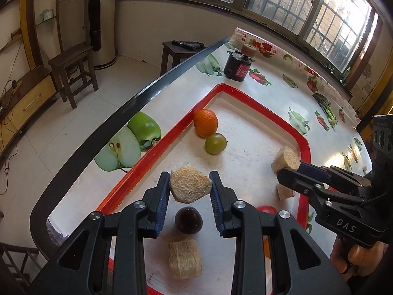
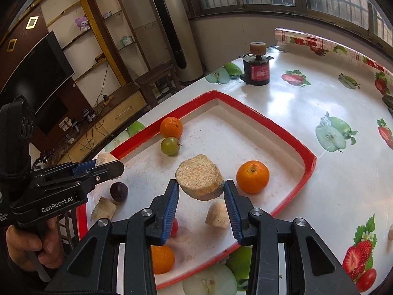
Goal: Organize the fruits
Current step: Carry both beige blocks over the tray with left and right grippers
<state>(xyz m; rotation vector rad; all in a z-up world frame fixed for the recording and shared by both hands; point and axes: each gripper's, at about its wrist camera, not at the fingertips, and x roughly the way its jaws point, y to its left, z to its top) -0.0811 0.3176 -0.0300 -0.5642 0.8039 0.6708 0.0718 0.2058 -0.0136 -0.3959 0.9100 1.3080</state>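
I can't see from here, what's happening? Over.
Left gripper clamps tan crumbly chunk. Right gripper clamps round tan chunk. Oranges, green fruit loose in red-rimmed tray.

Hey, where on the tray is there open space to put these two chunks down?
The far corner of the red-rimmed white tray, beyond the orange and green round fruit, is bare, as is the strip along the rim past the second orange. The near end is crowded: dark plum, tan fibrous chunks, another orange.

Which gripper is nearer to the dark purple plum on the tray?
Left. The left gripper hangs just above the dark purple plum; the right gripper is off to the plum's side across the red-rimmed tray.
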